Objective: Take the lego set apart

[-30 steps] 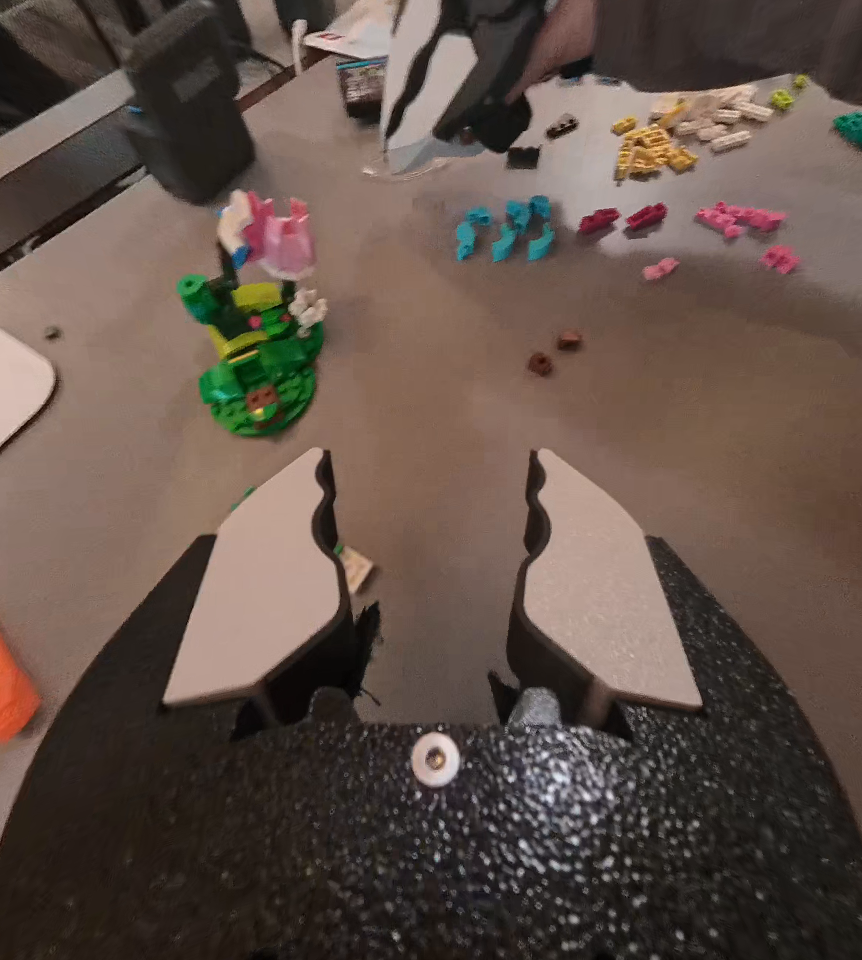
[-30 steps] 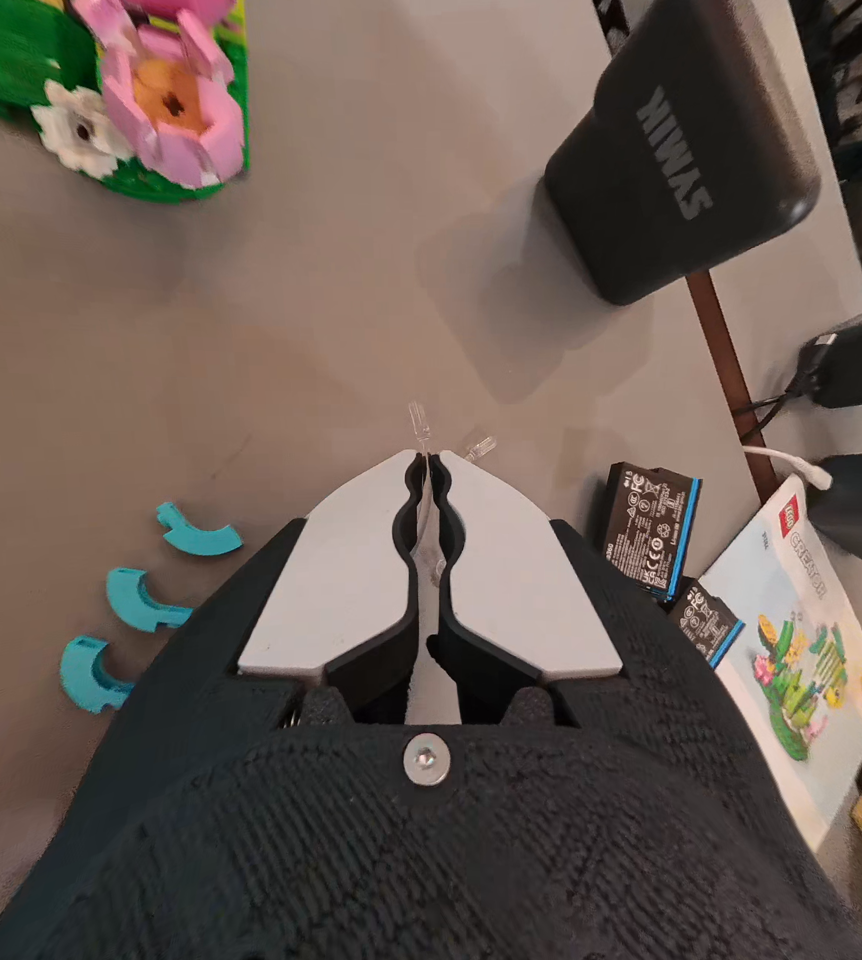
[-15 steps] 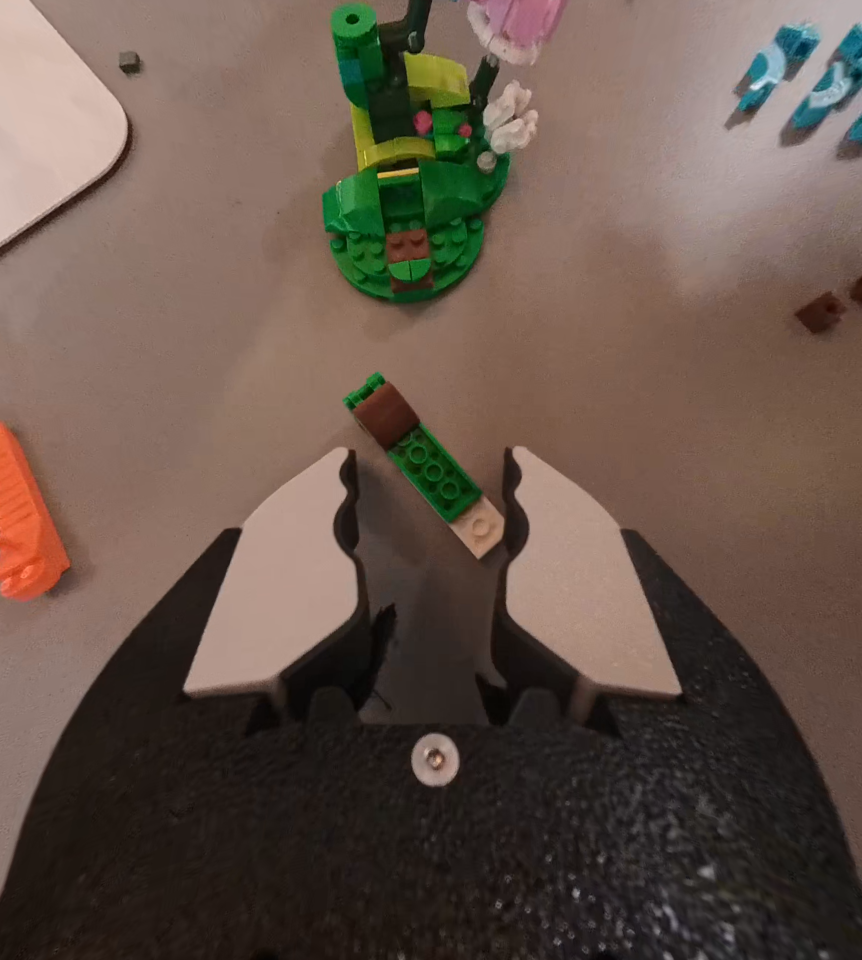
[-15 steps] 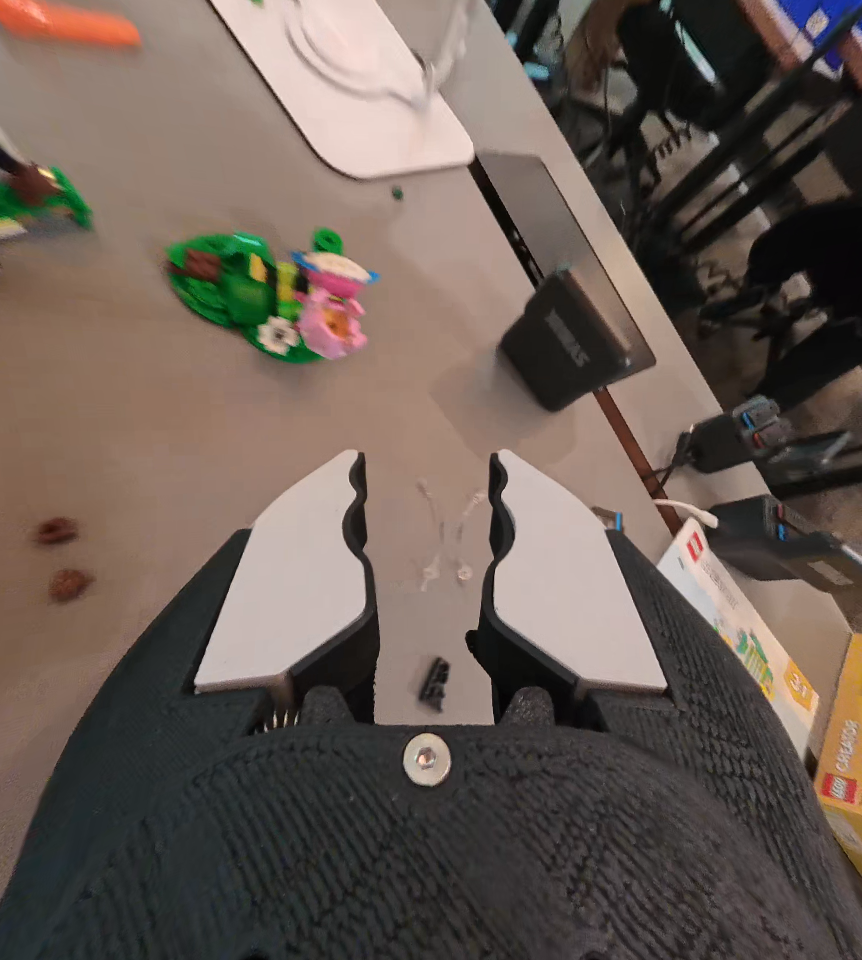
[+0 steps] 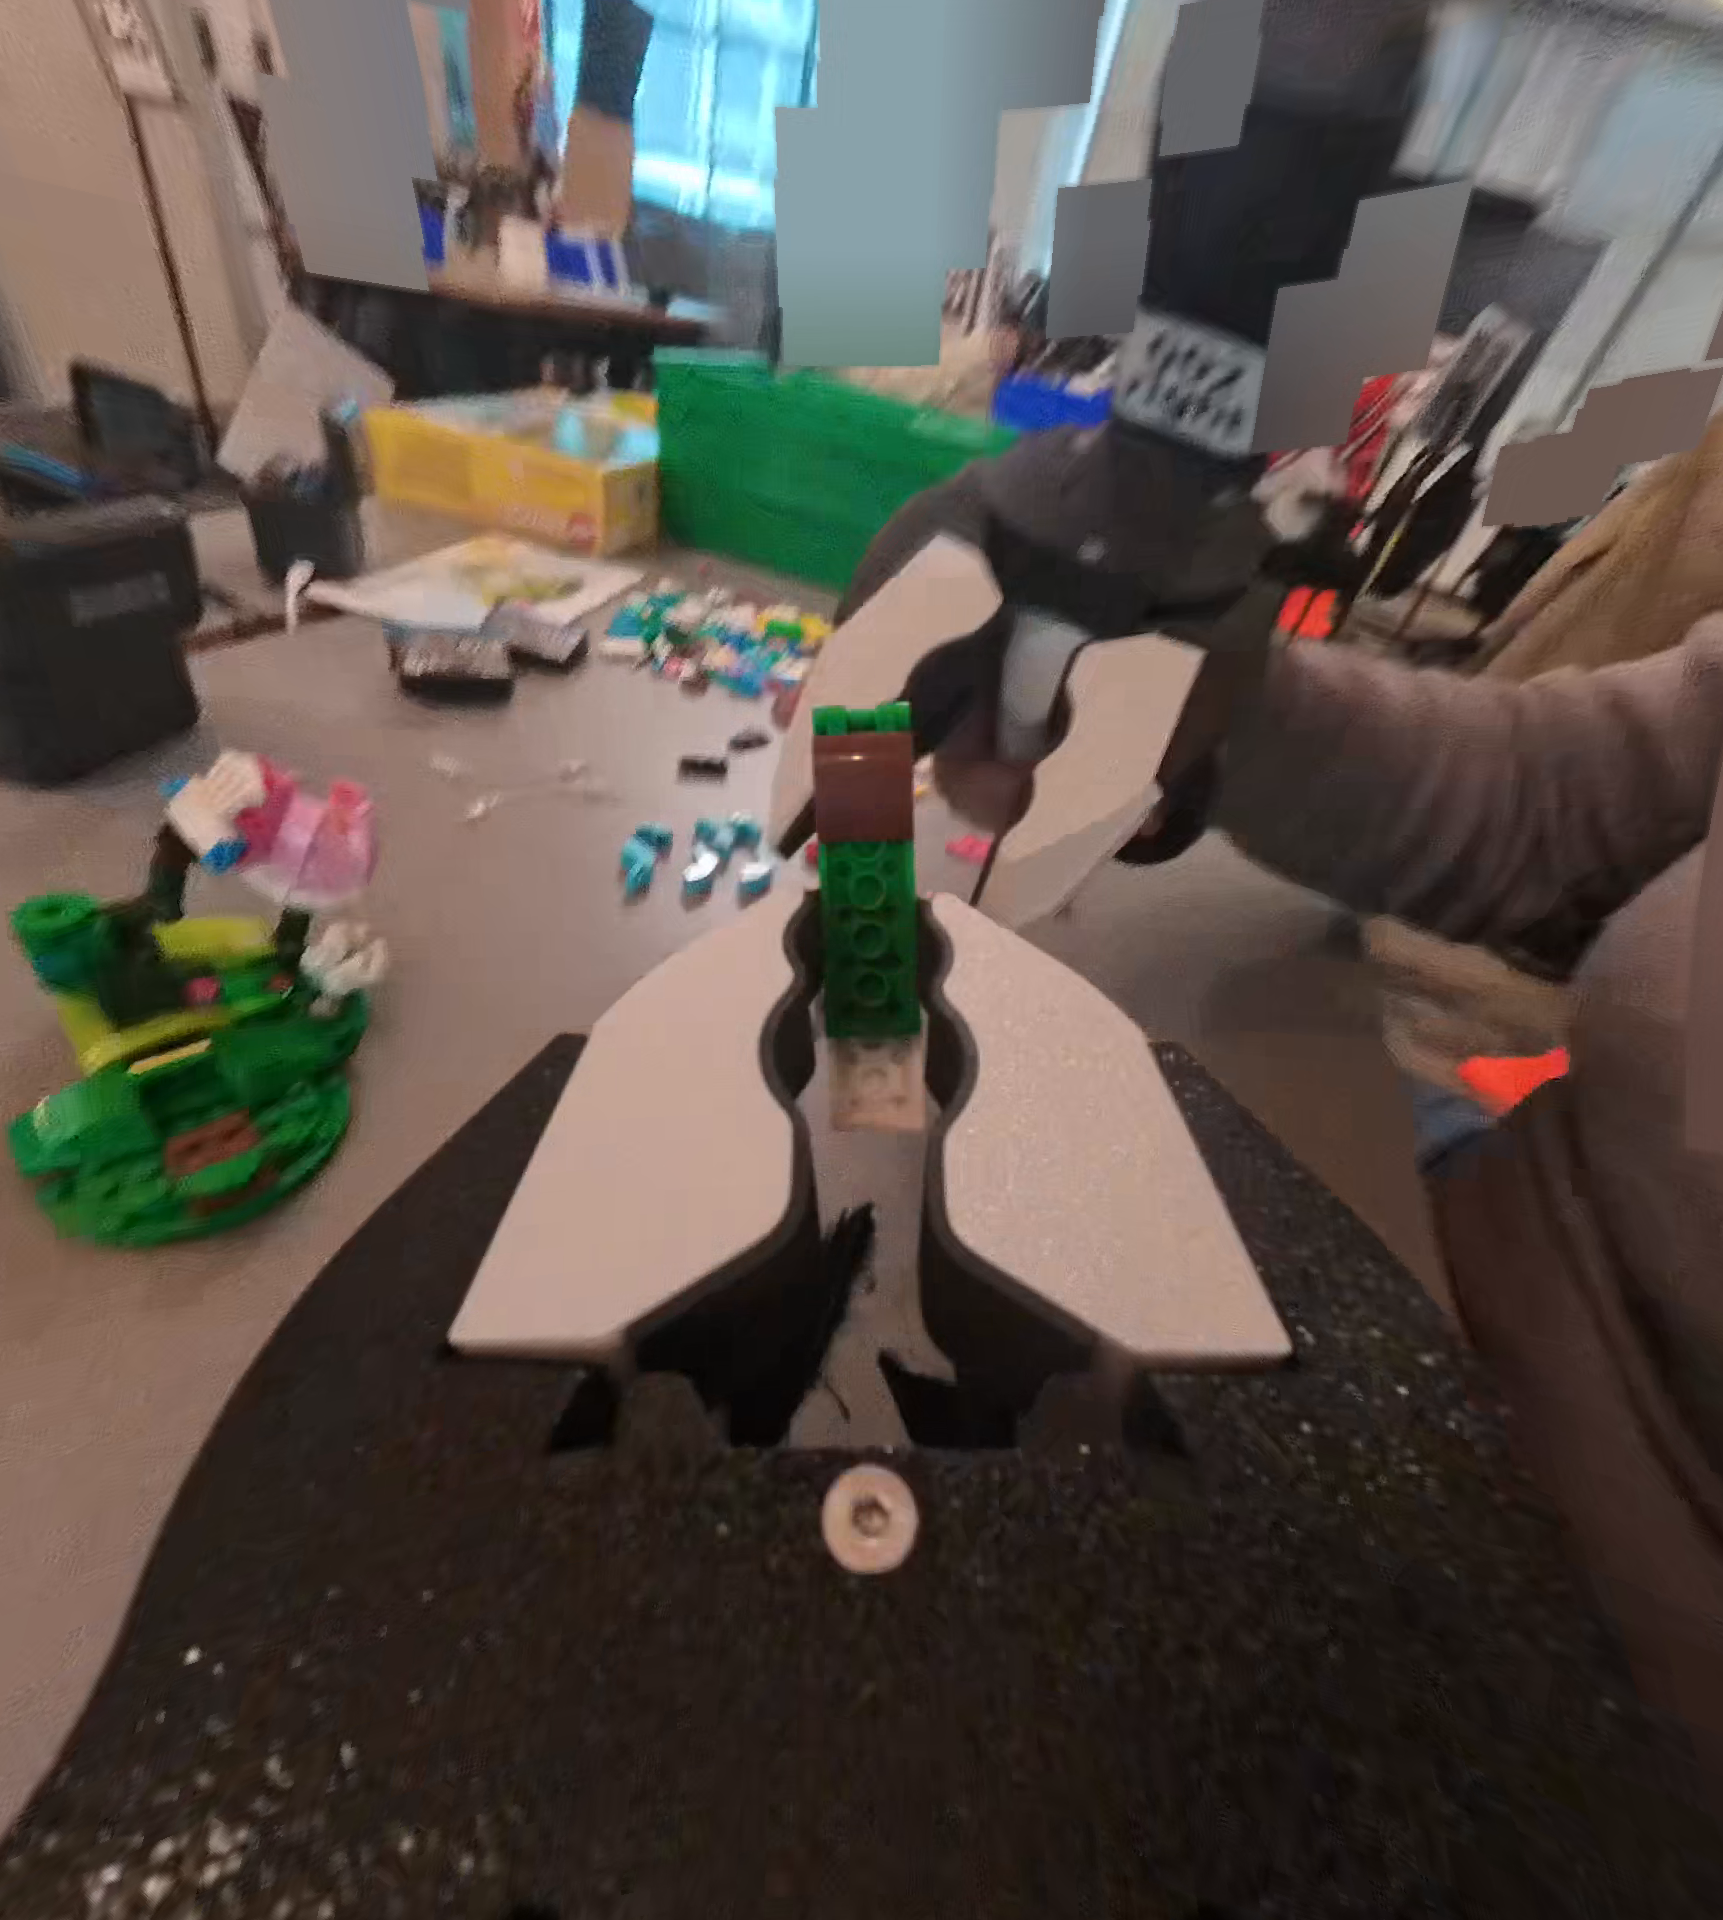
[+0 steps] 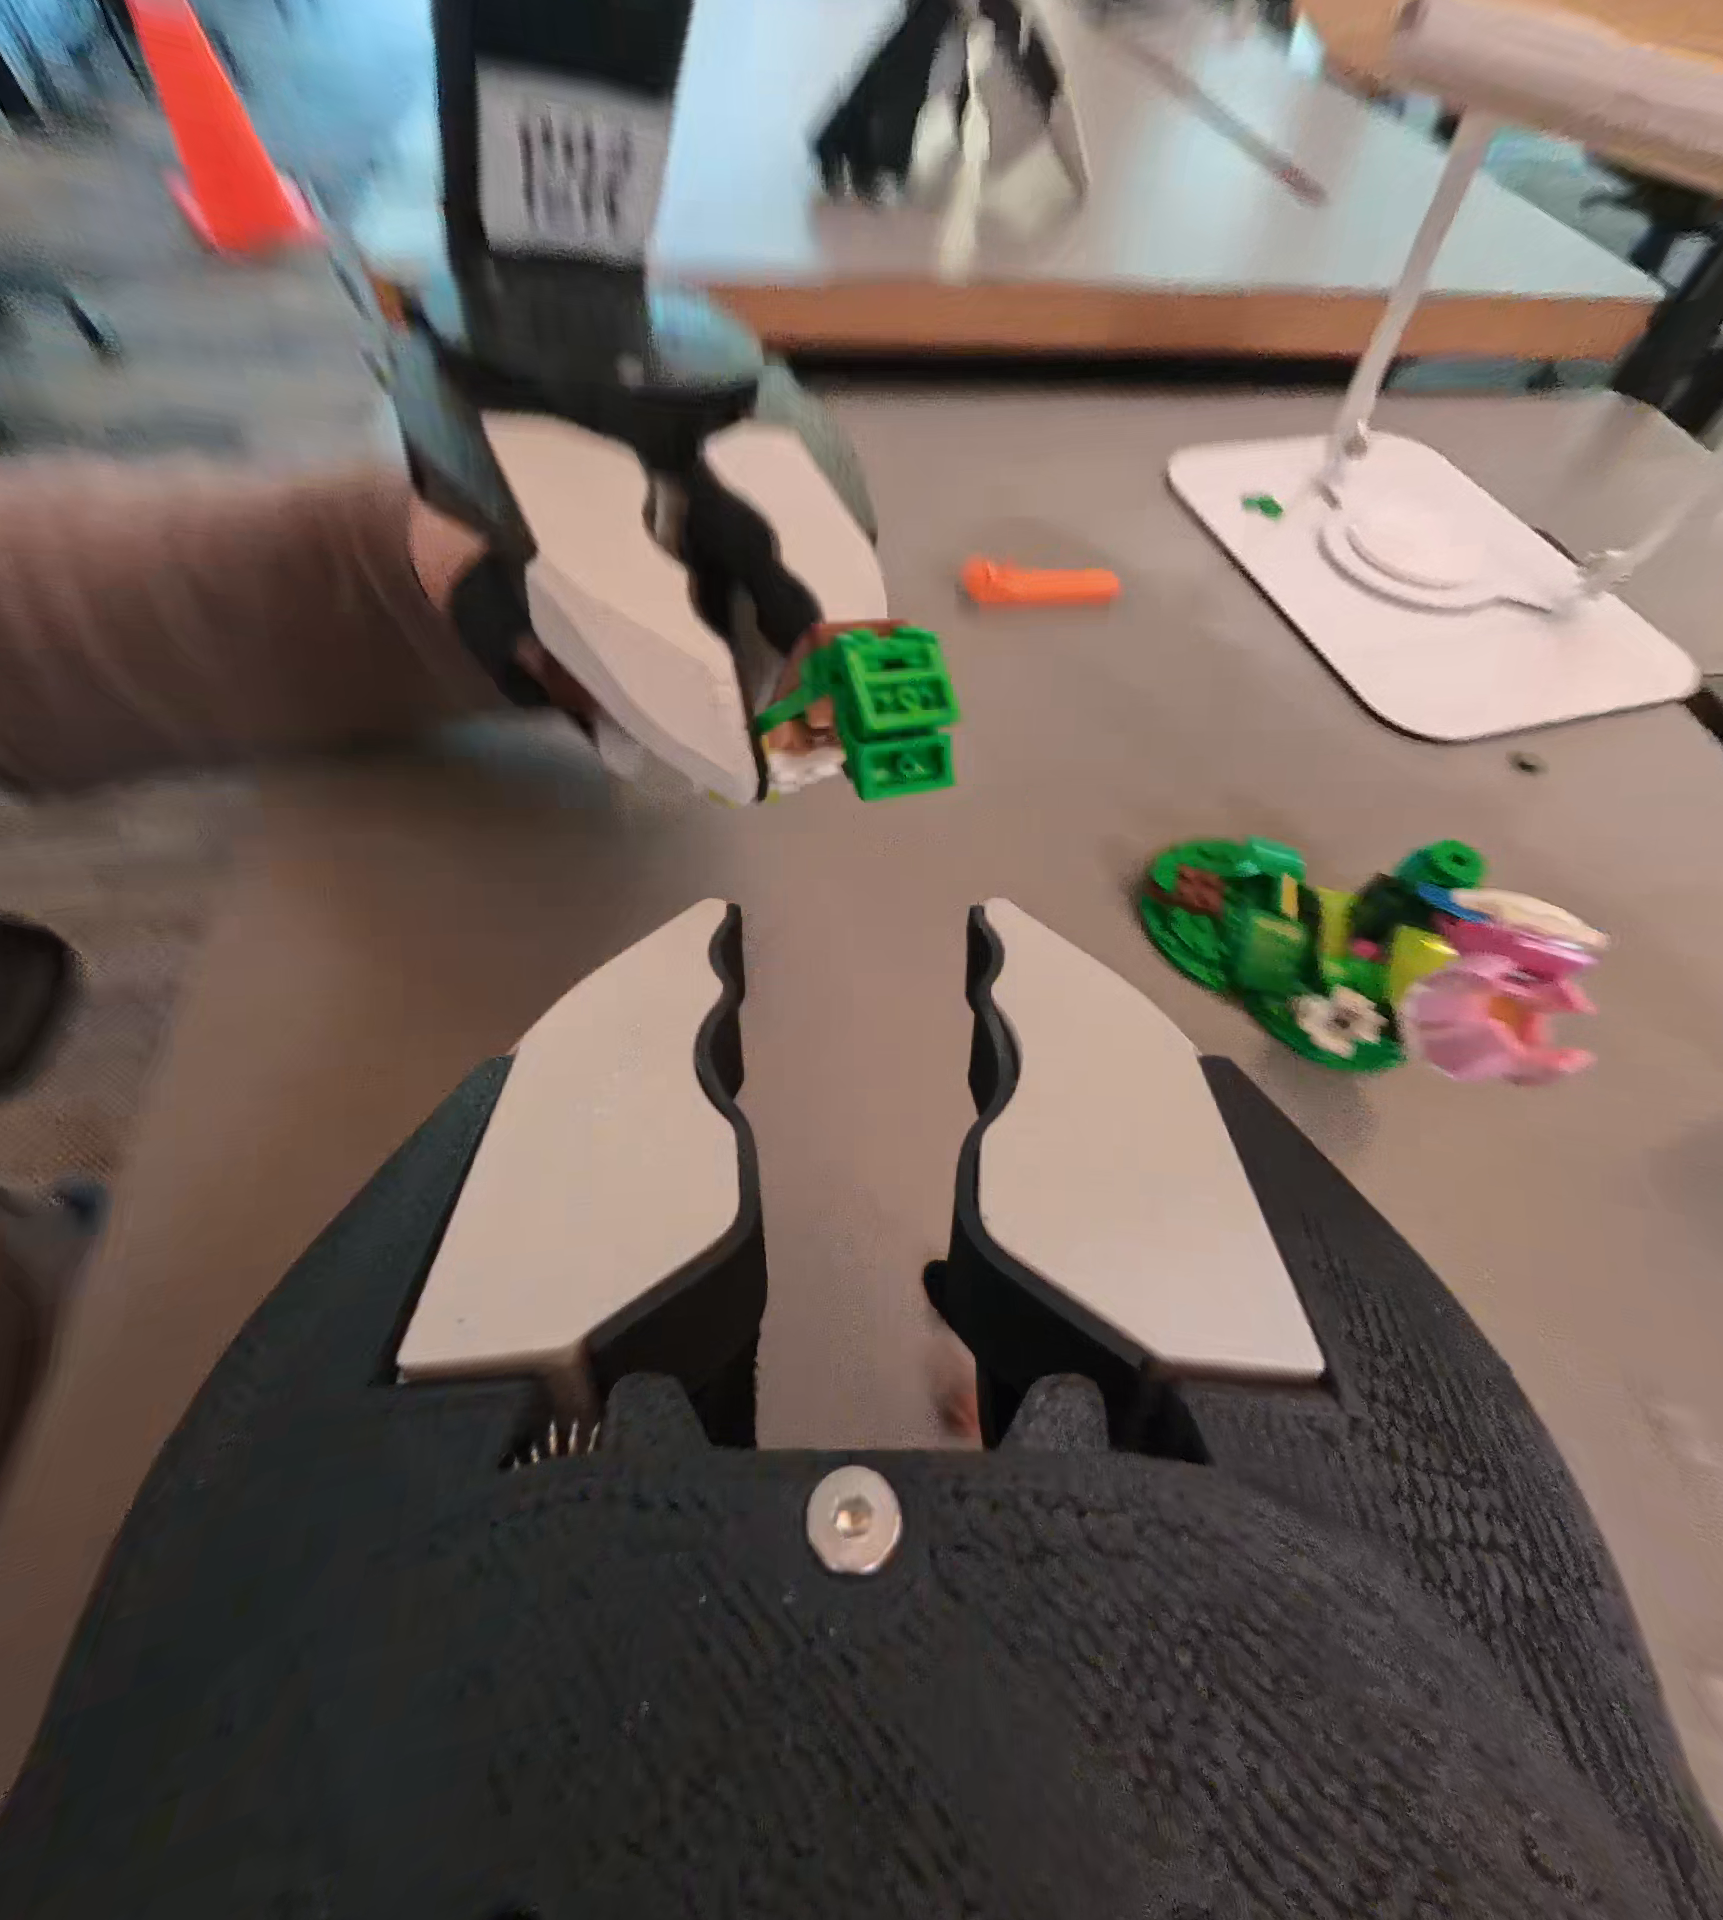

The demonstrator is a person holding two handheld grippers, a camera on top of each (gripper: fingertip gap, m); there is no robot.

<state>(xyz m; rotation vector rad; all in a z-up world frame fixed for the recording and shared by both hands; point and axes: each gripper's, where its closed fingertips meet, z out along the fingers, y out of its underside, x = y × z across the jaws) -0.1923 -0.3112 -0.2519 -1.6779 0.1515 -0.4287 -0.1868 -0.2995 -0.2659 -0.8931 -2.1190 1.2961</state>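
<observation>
My left gripper (image 5: 865, 935) is shut on a long green lego piece (image 5: 867, 935) with a brown tile at its far end and a white part at its near end. It holds the piece up off the grey table. The right wrist view shows that piece (image 6: 888, 717) sticking out of the left gripper's tips. My right gripper (image 6: 849, 920) is open with nothing between its pads, and it faces the left gripper; it also shows in the left wrist view (image 5: 1002, 810). The rest of the lego set, a green base with a pink flower (image 5: 192, 1018), stands on the table (image 6: 1356, 966).
Sorted loose bricks lie on the table: teal ones (image 5: 696, 857), a mixed pile (image 5: 722, 634). An orange brick separator (image 6: 1039, 582) and a white lamp base (image 6: 1439, 582) are beyond the set. A black box (image 5: 57, 644), a booklet and cartons stand at the far edge.
My left gripper has closed on the green piece that lay between its fingers and lifted it off the table. My right gripper stayed open and swung round to face the left one.
</observation>
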